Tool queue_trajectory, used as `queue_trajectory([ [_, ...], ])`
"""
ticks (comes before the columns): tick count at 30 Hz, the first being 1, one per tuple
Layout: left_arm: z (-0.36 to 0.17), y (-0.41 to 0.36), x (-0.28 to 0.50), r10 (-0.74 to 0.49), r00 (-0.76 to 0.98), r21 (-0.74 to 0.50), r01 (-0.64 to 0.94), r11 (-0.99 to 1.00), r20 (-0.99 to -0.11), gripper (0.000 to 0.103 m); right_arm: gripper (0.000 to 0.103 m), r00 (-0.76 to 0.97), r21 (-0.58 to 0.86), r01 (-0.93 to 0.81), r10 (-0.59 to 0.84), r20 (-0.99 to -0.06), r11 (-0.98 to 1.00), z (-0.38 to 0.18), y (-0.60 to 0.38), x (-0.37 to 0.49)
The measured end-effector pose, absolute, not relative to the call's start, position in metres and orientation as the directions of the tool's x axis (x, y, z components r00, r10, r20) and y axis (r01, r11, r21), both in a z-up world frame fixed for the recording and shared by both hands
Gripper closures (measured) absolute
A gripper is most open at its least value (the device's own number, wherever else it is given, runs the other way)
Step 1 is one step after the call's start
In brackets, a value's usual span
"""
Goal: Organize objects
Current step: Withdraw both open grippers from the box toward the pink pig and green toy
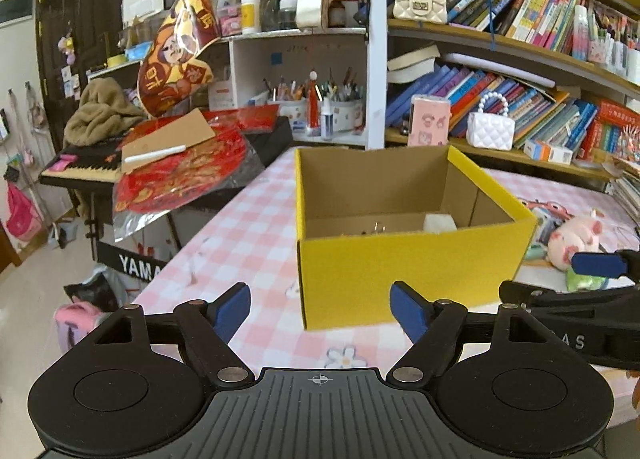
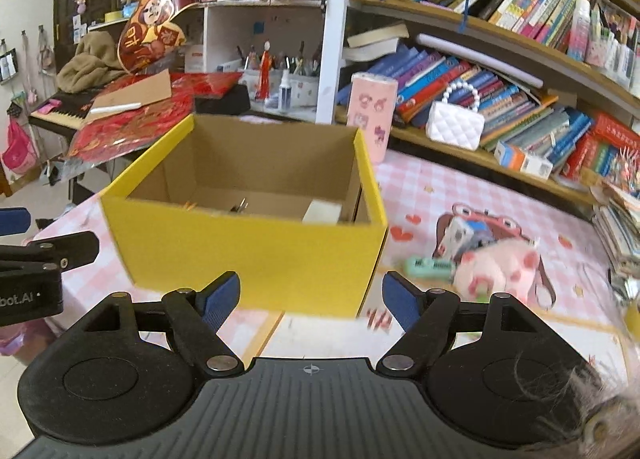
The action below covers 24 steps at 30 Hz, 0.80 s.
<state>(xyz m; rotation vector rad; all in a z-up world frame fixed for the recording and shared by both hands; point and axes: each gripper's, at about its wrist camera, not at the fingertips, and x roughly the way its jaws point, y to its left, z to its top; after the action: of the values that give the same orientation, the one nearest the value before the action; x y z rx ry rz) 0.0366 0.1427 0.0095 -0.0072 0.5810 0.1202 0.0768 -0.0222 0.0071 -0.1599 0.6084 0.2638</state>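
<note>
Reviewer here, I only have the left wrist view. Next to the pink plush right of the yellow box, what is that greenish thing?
Observer: In the right wrist view it is a mint green bar-shaped item lying flat on the tablecloth, between the yellow box and the pink plush.
Operator: Is the right hand-held gripper holding anything?
Observer: No. The right hand-held gripper is open, nothing between its pads.
Operator: Anything behind the plush?
Observer: A small blue and white packet lies just behind it.
</note>
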Motion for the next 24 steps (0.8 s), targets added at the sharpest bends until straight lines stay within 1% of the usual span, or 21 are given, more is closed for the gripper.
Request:
queue_trajectory([
  [2,0.008,0.143,0.03,0.116,0.828,0.028,-0.12,0.992,-0.549,0.02,0.026,0.78,-0.064,-0.289,0.196,-0.594,0.955,0.004,-0.021,0.068],
  [14,-0.007,0.14,-0.003,0.095,0.802,0.018,-0.105,0.994,-0.59,0.018,0.026,0.731,-0.013,-0.251,0.181,-0.658,0.968,-0.015,-0.024,0.03],
  [24,-0.015,0.133,-0.014,0.035,0.779,0.012,-0.035,0.999,-0.626,0.018,0.026,0.731,-0.006,-0.191,0.138,-0.668,0.982,-0.018,-0.033,0.007],
])
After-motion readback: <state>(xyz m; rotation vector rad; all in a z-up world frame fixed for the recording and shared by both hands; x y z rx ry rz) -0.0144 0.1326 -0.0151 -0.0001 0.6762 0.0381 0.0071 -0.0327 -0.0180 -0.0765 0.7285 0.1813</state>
